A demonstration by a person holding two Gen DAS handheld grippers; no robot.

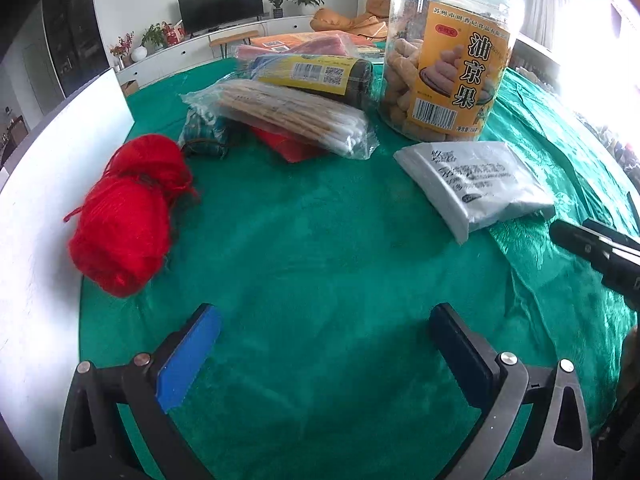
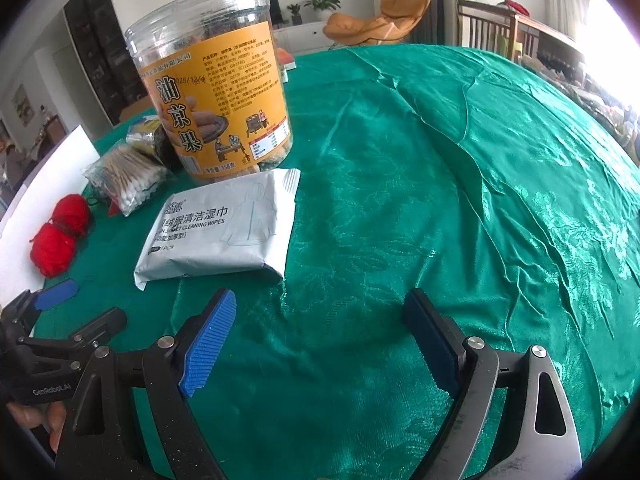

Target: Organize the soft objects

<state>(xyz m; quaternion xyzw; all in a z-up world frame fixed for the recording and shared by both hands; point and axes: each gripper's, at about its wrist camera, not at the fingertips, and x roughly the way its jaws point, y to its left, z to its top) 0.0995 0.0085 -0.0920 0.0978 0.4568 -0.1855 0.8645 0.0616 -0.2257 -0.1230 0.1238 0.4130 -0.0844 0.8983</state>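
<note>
At the left, against a white board point(image 1: 60, 184), the red yarn point(image 1: 128, 216) lay on the green cloth point(image 1: 300, 240) of the counter. It was judged light, soft and springy; loose strands could snag, so a hold across the middle of the bundle was judged best. Next to the right, a bag of cotton swabs point(image 1: 296, 116) rested on a small pile; it was judged light and crinkly, its film slippery, and best taken across its width. Behind it a snack jar point(image 1: 444, 52) stood upright, judged rigid and no soft thing. The pack of wipes point(image 1: 476, 184) lay flat just in front of the jar, judged pliant with a slick wrapper, and best pinched across its short side.

The left gripper point(image 1: 324, 344) was seen with jaws spread wide over bare cloth, nothing between them. The right gripper point(image 2: 320, 340) was likewise wide open and empty.

The left wrist view showed the pile under the swabs and the yarn close up. The right wrist view showed the wipes' printed face, the bare right half of the cloth, and the left gripper from the side.
</note>
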